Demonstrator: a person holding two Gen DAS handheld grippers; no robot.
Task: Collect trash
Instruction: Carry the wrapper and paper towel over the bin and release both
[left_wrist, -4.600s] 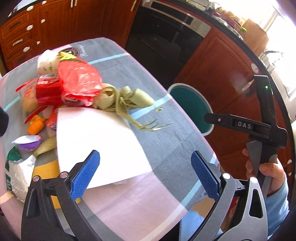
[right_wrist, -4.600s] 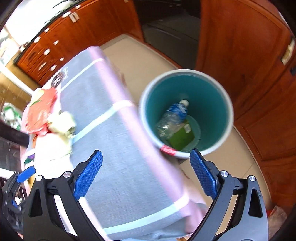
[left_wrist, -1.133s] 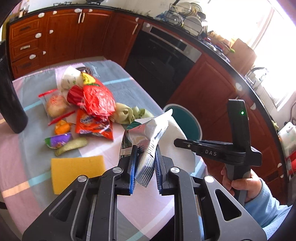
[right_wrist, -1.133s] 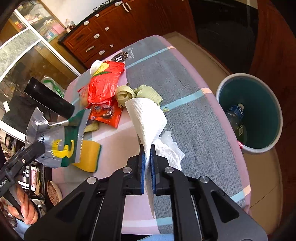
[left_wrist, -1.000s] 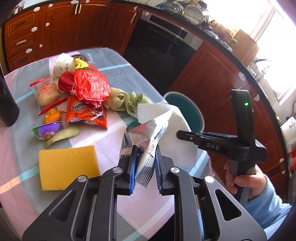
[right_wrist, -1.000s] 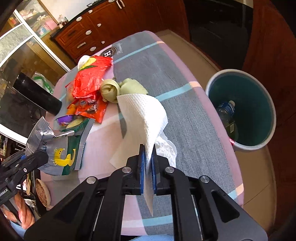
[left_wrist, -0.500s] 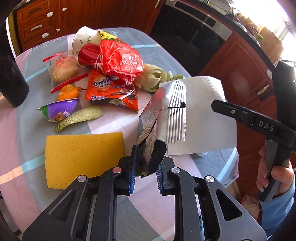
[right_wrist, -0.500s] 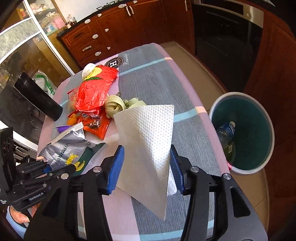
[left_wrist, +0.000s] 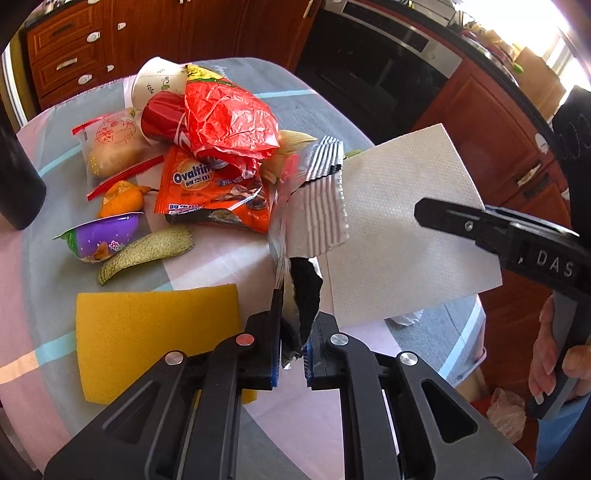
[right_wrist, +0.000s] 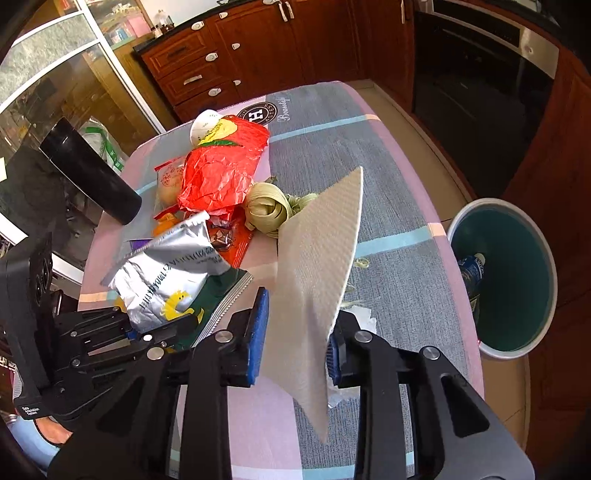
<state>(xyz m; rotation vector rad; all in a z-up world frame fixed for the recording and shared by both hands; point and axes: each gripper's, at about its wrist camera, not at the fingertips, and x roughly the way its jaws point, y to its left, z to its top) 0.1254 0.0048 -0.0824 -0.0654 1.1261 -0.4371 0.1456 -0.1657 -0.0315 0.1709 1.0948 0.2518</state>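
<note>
Trash is partly collected, we judge: the bin (right_wrist: 506, 347) on the floor off the table's right edge already holds a bottle (right_wrist: 471, 267), and each of our tongs has a piece lifted clear of the table (right_wrist: 399, 206). Our left gripper (left_wrist: 291, 352) is clenched on the lower end of a silver snack bag (left_wrist: 314, 210), its jaws having just tightened. Our right gripper (right_wrist: 295, 343) has the paper towel (right_wrist: 317, 266) between its pads, which have just been narrowing; we cannot tell whether they press it or it merely hangs there. Left on the cloth are a red wrapper (left_wrist: 229, 122), an orange sachet (left_wrist: 214, 192), a paper cup (left_wrist: 155, 85), a sponge (left_wrist: 155, 332) and scraps. Room toward the bin looks open along the table's right side; the two grippers sit close, towel just beside bag.
</note>
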